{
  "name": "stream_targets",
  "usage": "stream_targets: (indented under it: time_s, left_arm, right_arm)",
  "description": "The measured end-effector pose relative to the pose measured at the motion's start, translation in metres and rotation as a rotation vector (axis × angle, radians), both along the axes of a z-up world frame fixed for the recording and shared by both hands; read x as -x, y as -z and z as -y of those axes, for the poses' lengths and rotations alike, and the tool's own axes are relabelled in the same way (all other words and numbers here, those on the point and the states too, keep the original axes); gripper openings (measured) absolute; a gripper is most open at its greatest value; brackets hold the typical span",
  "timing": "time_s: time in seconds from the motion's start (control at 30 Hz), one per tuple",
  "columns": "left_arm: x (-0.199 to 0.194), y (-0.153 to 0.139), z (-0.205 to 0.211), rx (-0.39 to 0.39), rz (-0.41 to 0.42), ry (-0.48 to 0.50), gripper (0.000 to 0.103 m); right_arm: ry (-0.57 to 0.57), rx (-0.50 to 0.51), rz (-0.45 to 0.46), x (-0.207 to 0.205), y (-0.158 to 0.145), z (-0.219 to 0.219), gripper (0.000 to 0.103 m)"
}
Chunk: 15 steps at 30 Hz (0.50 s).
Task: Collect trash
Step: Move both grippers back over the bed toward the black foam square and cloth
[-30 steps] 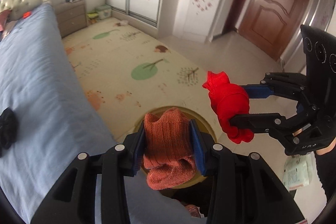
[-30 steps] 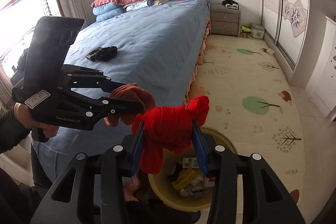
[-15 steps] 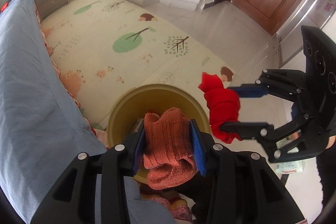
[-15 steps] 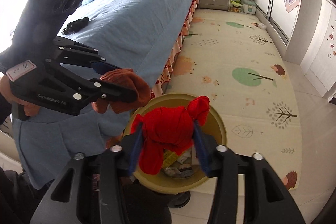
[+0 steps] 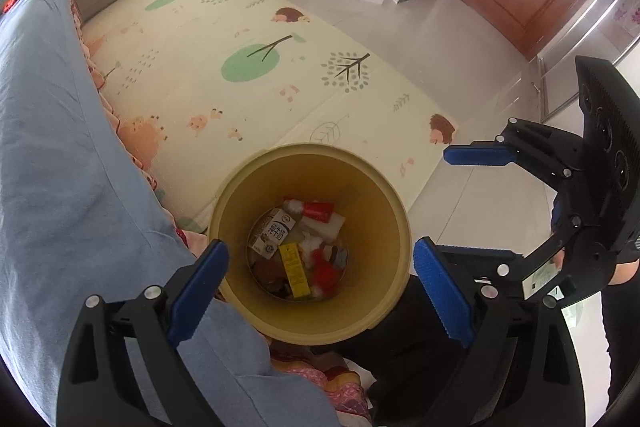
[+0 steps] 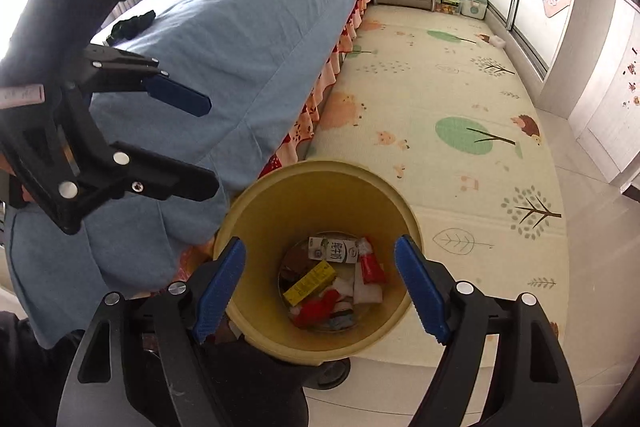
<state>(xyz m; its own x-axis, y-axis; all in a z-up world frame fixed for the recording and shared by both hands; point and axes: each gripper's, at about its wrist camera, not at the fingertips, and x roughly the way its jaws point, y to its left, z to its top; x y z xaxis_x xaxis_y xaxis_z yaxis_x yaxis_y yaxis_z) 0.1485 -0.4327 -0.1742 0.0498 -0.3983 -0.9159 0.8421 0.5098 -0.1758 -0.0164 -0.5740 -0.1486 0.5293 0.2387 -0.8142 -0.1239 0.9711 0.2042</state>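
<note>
Both grippers hang over the round yellow plastic trash bin [image 5: 384,211], which stands on the floor at the corner of the blue-covered bed [image 5: 52,155] and the edge of the cream play mat with green trees [image 5: 248,67]. The left gripper [image 5: 320,275] has just been opening its jaws — they stand wide, nothing between the blue pads. The right gripper [image 6: 320,283] has likewise just been opening, its jaws spread and empty above the bin's mouth. At the bottom of the bin lies the trash: a white milk carton [image 6: 333,250], a yellow box [image 6: 309,283], a crumpled red cloth [image 6: 316,309] and a brownish cloth [image 5: 269,270] — mixed with white scraps.
</note>
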Motion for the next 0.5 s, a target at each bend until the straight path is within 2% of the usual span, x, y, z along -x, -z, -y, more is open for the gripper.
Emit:
stream_targets:
  time_s: [0.23,0.5]
  left_arm:
    - [-0.001,-0.011,-0.009,0.059,0.006,-0.020,0.093]
    - [0.006,-0.045,-0.045,0.205,0.105,-0.065,0.093]
  right_arm:
    - [-0.005,0.019,0.002,0.001,-0.008,-0.004,0.075]
    - [0.008,0.003,0.090,0.008,-0.038,-0.013,0.077]
